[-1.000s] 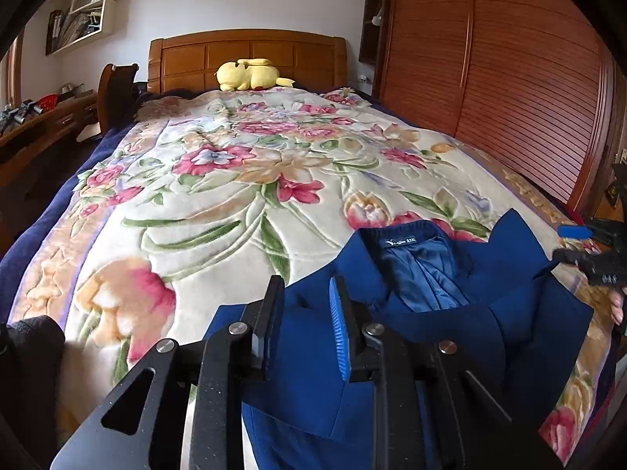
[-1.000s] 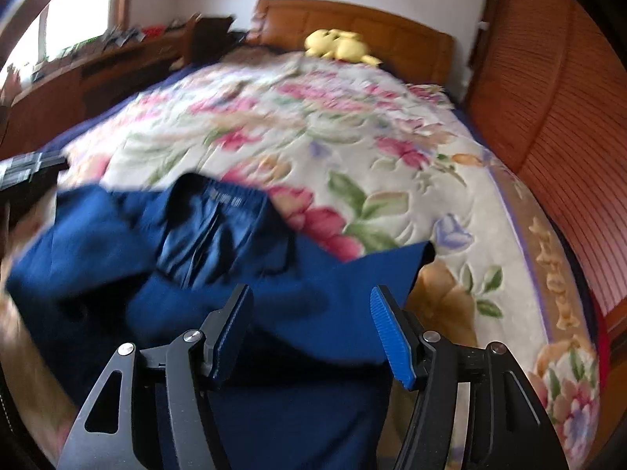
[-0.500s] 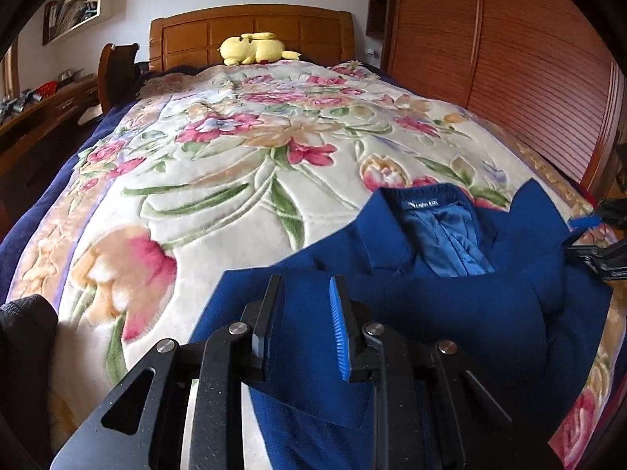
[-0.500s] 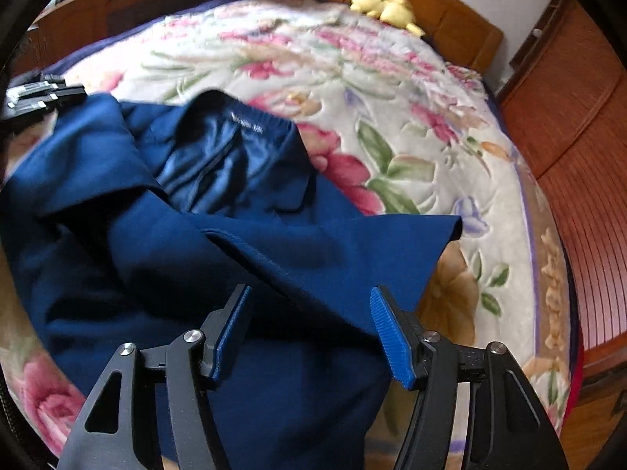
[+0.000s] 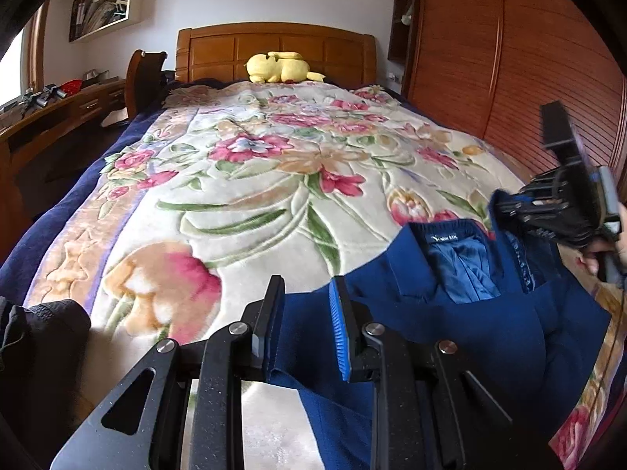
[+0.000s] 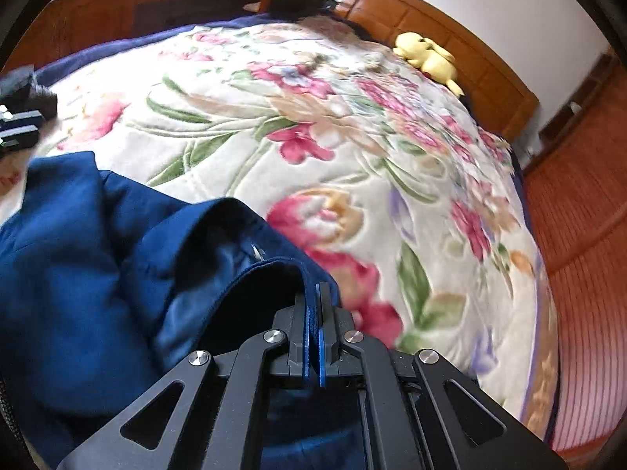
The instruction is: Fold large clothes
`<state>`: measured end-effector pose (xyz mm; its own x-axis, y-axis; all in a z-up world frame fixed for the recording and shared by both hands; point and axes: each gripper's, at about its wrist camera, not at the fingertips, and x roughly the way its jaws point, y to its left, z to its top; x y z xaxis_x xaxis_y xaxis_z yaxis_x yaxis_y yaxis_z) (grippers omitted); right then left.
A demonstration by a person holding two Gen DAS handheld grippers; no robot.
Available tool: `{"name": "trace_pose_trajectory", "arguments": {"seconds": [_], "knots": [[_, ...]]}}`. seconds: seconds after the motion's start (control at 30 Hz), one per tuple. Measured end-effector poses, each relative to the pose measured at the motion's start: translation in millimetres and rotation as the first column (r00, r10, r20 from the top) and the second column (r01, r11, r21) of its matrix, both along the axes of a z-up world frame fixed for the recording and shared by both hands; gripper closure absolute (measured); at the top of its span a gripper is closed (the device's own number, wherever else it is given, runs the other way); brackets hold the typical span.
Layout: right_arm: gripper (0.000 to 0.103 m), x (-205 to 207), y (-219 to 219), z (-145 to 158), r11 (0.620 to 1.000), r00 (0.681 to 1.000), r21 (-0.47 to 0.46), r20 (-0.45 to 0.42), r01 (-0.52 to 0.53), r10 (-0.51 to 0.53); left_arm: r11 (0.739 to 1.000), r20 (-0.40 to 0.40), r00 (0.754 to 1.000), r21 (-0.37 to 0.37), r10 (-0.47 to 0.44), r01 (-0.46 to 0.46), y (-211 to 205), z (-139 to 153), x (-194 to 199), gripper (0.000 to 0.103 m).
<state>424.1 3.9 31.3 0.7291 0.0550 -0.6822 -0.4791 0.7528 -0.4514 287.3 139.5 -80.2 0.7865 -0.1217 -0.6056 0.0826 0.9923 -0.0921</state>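
A dark blue jacket lies at the near end of the bed, collar and label facing up. My left gripper is shut on a fold of its left edge, blue cloth bunched between the pads. My right gripper is shut on the jacket at its right front edge and lifts that edge into a raised fold. In the left wrist view the right gripper shows at the far right, a hand behind it. The left gripper appears at the left edge of the right wrist view.
A floral blanket covers the bed, with a yellow plush toy at the wooden headboard. A slatted wooden wardrobe stands along the right side, a desk along the left. A black garment lies at the near left.
The right gripper's jaws closed from wide open onto the jacket's front edge while it swung sideways and rolled, raising the cloth. The left gripper kept its hold and shifted slightly.
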Motion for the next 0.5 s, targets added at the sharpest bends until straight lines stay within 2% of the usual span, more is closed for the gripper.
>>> {"name": "trace_pose_trajectory", "arguments": {"seconds": [0.1,0.17,0.23,0.3,0.37,0.5], "knots": [[0.1,8,8,-9,1.0,1.0,0.001,-0.017,-0.003,0.003,1.0,0.005,1.0,-0.006,0.005,-0.005,4,2,0,0.079],[0.097,21,7,-14,0.998,0.998,0.049,-0.051,0.04,-0.037,1.0,0.006,1.0,-0.012,0.004,-0.004,5,3,0,0.079],[0.085,24,-1,-11,0.991,0.994,0.118,-0.094,0.067,-0.056,1.0,0.007,1.0,-0.011,0.002,-0.002,5,3,0,0.079],[0.065,20,-5,-5,0.984,0.995,0.16,-0.085,0.071,-0.058,1.0,0.007,1.0,-0.009,0.001,-0.001,5,3,0,0.079],[0.053,9,-8,-1,0.982,0.996,0.179,-0.069,0.06,-0.048,1.0,0.007,1.0,-0.003,-0.001,0.001,4,3,0,0.079],[0.05,-26,-13,5,0.975,0.998,0.219,-0.068,0.022,-0.007,1.0,0.002,1.0,-0.005,-0.003,0.003,3,3,0,0.079]]}}
